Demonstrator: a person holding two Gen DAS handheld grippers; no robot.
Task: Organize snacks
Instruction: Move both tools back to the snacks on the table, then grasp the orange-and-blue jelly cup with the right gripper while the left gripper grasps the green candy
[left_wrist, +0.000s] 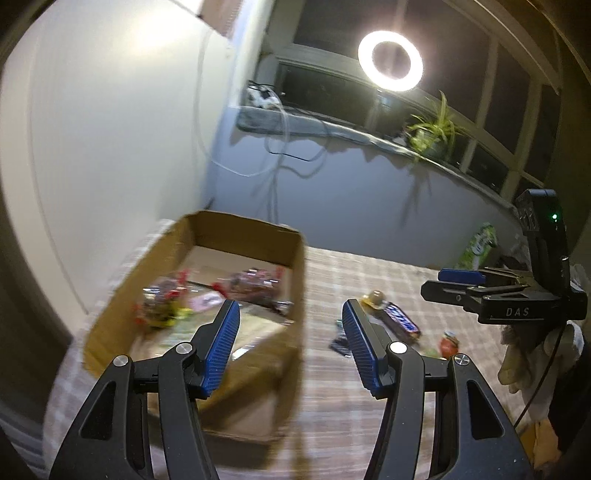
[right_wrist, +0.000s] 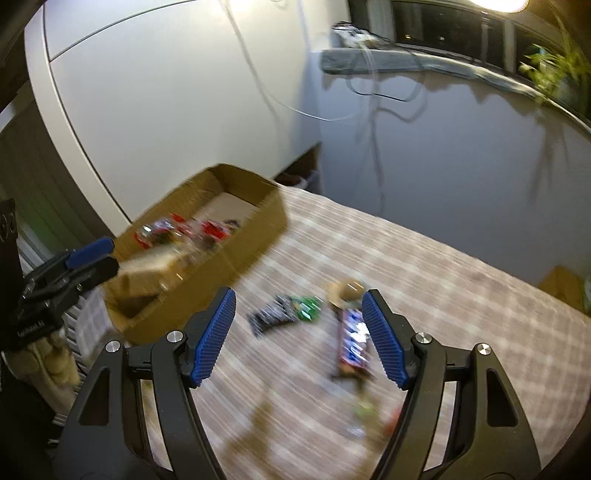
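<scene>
A brown cardboard box (left_wrist: 299, 258) stands on the checked tablecloth and holds several wrapped snacks (left_wrist: 247, 286); it also shows in the right wrist view (right_wrist: 255, 225). My left gripper (left_wrist: 291, 314) is open and empty above the box's near right corner. My right gripper (right_wrist: 299, 302) is open and empty above loose snacks on the cloth: a Snickers bar (right_wrist: 352, 341), a dark packet (right_wrist: 273, 315), a green packet (right_wrist: 306, 306) and a round gold sweet (right_wrist: 347, 290). The Snickers bar (left_wrist: 400, 319) also shows in the left wrist view, with the right gripper (left_wrist: 461, 282) beyond it.
A red-capped small item (left_wrist: 448, 343) lies near the bar. A green package (left_wrist: 478, 247) stands at the table's far right. White wall and cabinet rise behind the box. A window sill with a plant (left_wrist: 432, 129) and ring light (left_wrist: 389, 61) lies beyond.
</scene>
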